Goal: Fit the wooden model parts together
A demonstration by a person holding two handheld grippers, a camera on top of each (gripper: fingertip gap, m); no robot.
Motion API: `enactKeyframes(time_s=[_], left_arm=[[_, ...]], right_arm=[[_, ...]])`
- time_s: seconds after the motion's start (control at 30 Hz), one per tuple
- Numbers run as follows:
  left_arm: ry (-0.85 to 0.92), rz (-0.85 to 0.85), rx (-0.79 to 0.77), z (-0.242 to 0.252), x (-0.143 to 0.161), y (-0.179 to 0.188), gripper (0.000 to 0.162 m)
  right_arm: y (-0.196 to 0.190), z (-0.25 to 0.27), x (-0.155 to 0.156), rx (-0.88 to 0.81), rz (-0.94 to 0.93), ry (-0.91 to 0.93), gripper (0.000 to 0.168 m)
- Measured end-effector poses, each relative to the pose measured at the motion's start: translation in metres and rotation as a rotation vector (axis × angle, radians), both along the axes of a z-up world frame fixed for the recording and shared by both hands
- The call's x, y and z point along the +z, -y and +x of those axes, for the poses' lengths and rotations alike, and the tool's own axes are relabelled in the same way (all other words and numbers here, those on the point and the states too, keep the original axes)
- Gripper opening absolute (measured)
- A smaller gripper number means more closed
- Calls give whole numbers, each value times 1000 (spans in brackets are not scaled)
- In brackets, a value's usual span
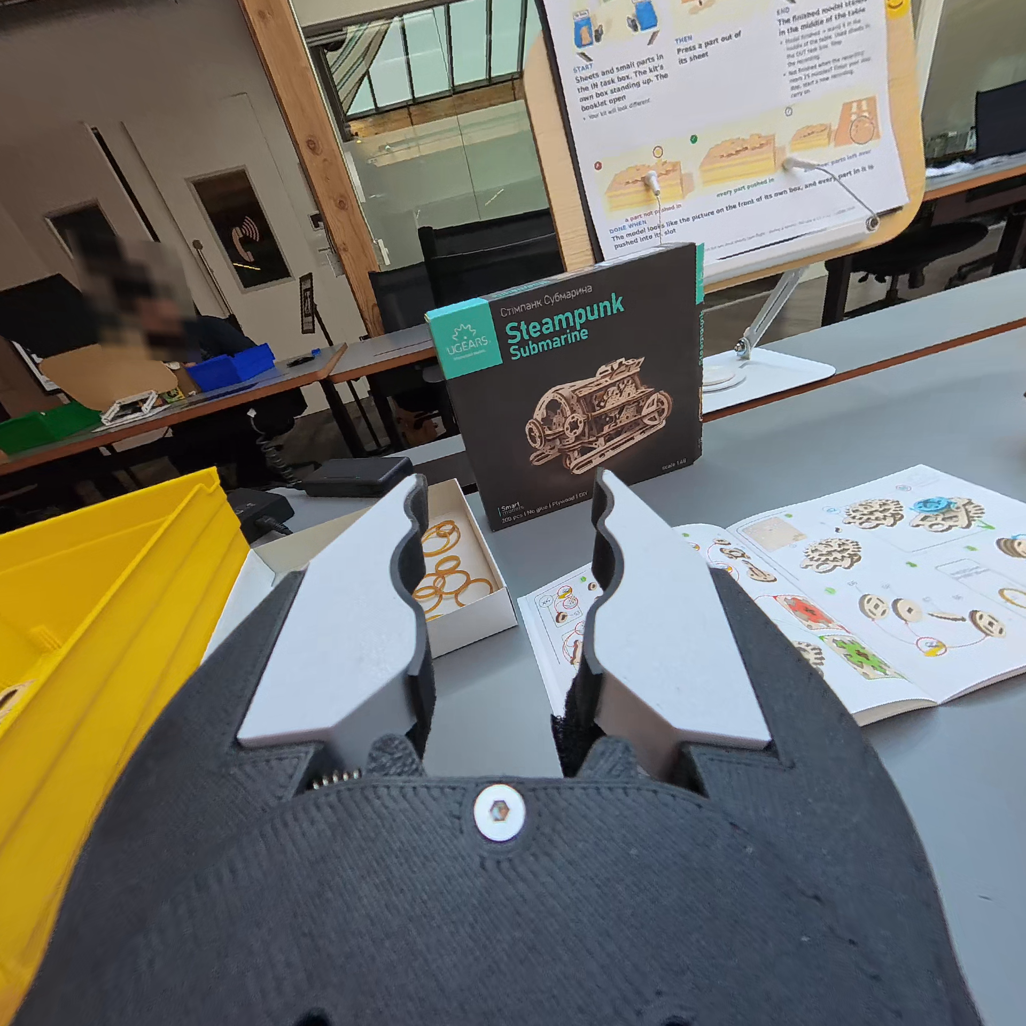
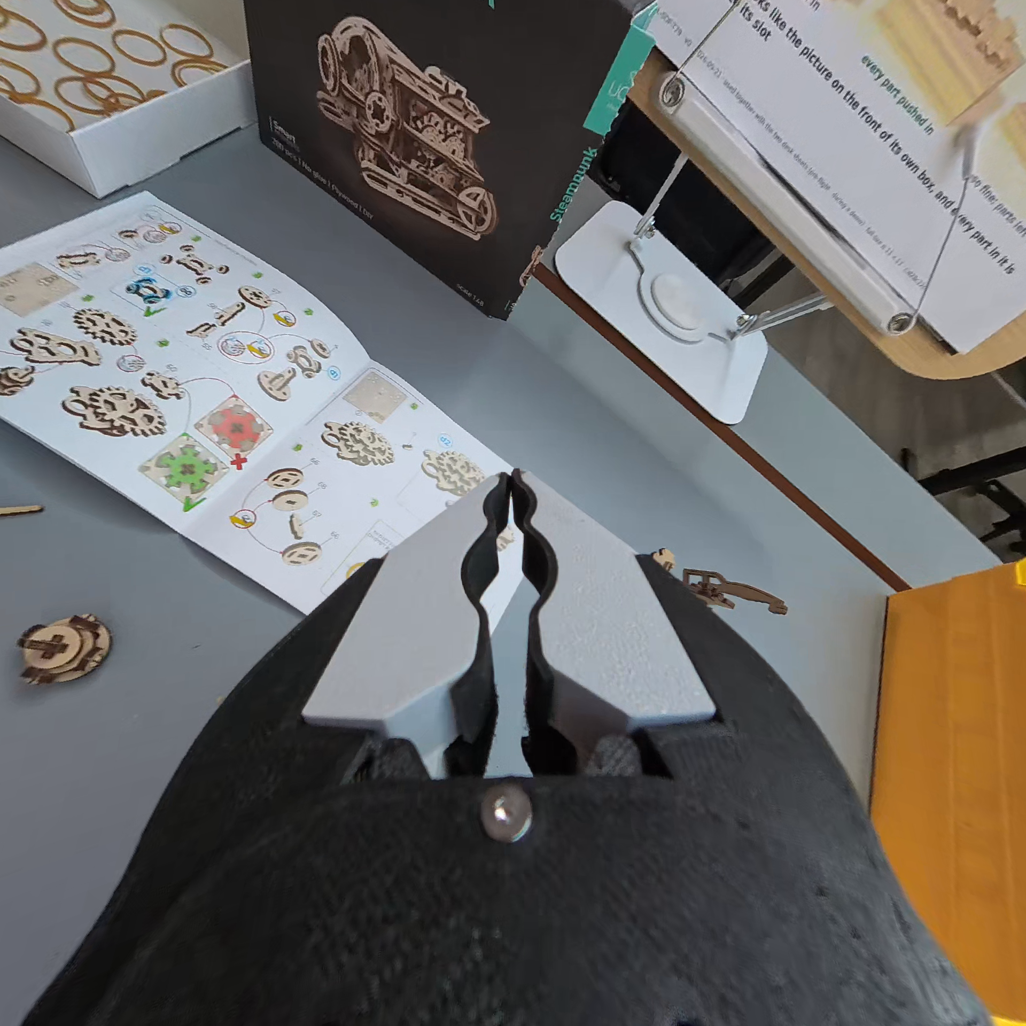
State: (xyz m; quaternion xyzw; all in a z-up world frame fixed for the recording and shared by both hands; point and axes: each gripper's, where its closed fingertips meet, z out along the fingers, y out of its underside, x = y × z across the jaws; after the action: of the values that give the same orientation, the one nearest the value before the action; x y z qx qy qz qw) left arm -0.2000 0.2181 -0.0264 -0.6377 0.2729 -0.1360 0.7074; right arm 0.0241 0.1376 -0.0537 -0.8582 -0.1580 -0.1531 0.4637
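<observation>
1. The left gripper (image 1: 508, 488) hangs above the grey table (image 1: 888, 777) with its fingers spread wide and nothing between them; the kit box (image 1: 572, 383) stands upright just beyond its tips.
2. Left of the kit box lies a shallow white tray (image 1: 477, 616) of rubber bands (image 1: 452, 577); further left of that sits a yellow bin (image 1: 111, 610).
3. In front of the kit box, to its right, the instruction booklet (image 1: 833, 588) lies open and flat on the table.
4. The right gripper (image 2: 511, 474) is pinched together at the tips, over the near corner of the booklet; no part shows between the tips.
5. A round wooden gear assembly (image 2: 64, 647) rests on the table well in front of the kit box, below the booklet's left page; a thin wooden stick (image 2: 19, 509) lies just above it at the frame edge.
6. A slender wooden lever piece (image 2: 733, 591) lies right of the right gripper's fingers, near an orange bin (image 2: 955, 749); a smaller wooden bit (image 2: 663, 557) lies just beside it.
7. Right of the kit box stands a white document stand (image 2: 666, 322) holding a printed sheet (image 2: 866, 111).
</observation>
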Motion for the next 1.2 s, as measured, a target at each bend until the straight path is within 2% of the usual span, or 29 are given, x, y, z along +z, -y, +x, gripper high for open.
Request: enactKeyframes(time_s=[0.03,0.27,0.57,0.63,0.7,0.73,0.83,0.87,0.93,1.0,1.13,1.2], left_arm=[[26,-13,-5,-2,1,-1,58],[56,-55,0,-7,-3,-8,57],[28,-71,-101,17,-7,7,58],[24,-55,-120,20,-3,11,58],[36,-29,-146,23,5,16,63],[45,-19,-169,26,9,18,68],[47,12,-219,33,24,24,112],[29,24,-216,33,28,23,116],[-18,69,-196,30,36,18,114],[-36,124,-174,26,50,7,108],[65,116,-226,28,68,-14,101],[80,103,-238,26,62,-17,102]], right_arm=[[-1,4,2,-3,21,45,0],[-5,13,13,7,104,154,0],[-9,16,-5,17,64,180,1],[-11,8,0,73,115,184,20],[-12,-11,5,199,179,143,39],[-9,-23,4,282,186,105,58],[3,-40,-9,453,155,41,78],[5,-38,-16,465,145,29,85],[8,-34,-25,488,160,-21,88],[9,-35,-16,514,276,-112,88],[20,-36,34,557,579,-234,87],[32,-36,55,582,729,-274,103]])
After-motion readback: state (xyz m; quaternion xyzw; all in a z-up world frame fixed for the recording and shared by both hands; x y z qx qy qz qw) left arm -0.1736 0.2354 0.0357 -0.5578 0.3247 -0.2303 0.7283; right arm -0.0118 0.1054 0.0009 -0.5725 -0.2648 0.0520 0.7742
